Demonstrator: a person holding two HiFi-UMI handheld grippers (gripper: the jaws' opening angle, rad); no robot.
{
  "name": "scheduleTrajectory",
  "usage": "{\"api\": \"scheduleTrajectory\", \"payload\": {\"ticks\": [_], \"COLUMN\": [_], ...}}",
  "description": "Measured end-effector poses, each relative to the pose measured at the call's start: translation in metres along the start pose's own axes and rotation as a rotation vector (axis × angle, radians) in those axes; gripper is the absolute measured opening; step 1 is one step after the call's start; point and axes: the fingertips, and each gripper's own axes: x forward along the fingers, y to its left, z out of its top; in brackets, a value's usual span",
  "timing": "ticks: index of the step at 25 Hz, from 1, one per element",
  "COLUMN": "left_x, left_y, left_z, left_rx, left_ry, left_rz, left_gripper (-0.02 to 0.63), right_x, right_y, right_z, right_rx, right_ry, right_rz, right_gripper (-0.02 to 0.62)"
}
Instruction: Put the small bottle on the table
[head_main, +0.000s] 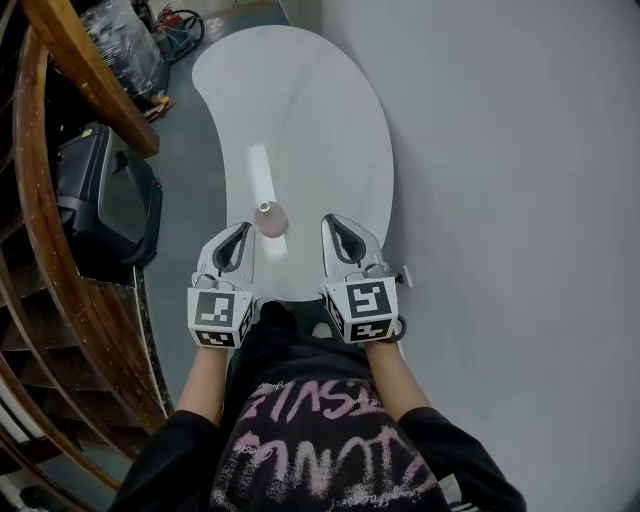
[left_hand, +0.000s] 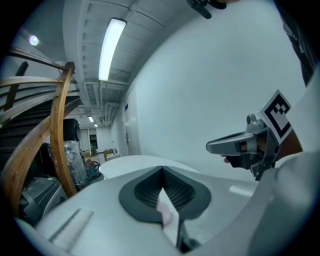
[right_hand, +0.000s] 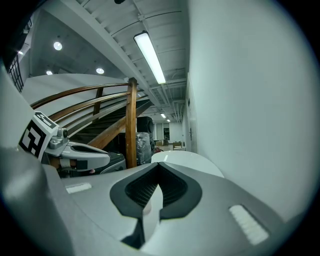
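A small pinkish bottle (head_main: 270, 218) with a pale cap stands upright on the white kidney-shaped table (head_main: 310, 110), near its front end. It sits between and just ahead of my two grippers, touching neither. In the head view my left gripper (head_main: 244, 230) is shut and empty to the bottle's left, and my right gripper (head_main: 331, 220) is shut and empty to its right. The left gripper view shows its own tips (left_hand: 162, 170) meeting, with a pink sliver in the slit behind them and the right gripper (left_hand: 235, 145) alongside. The right gripper view shows closed tips (right_hand: 159, 166) over the table (right_hand: 187, 161).
A curved wooden stair rail (head_main: 50, 230) runs down the left side. A black case (head_main: 100, 190) lies on the floor beside the table. Plastic-wrapped items (head_main: 120, 40) are at the far left. A plain white wall (head_main: 520, 200) borders the table's right side.
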Motion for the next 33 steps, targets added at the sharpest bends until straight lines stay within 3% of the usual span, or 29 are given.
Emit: {"api": "scheduleTrajectory", "payload": {"ticks": [20, 33], "left_x": [-0.024, -0.029], "left_y": [-0.007, -0.013], "left_z": [0.004, 0.006], "left_rx": [-0.017, -0.041], "left_ry": [-0.020, -0.018], "left_rz": [0.071, 0.075], "left_gripper": [0.000, 0.000], "right_x": [-0.016, -0.019], "right_y": [-0.003, -0.005], "right_z": [0.007, 0.009], "right_rx": [-0.015, -0.019], "right_ry": [-0.046, -0.055], "right_rz": [0.044, 0.062], "right_gripper": [0.009, 0.008]}}
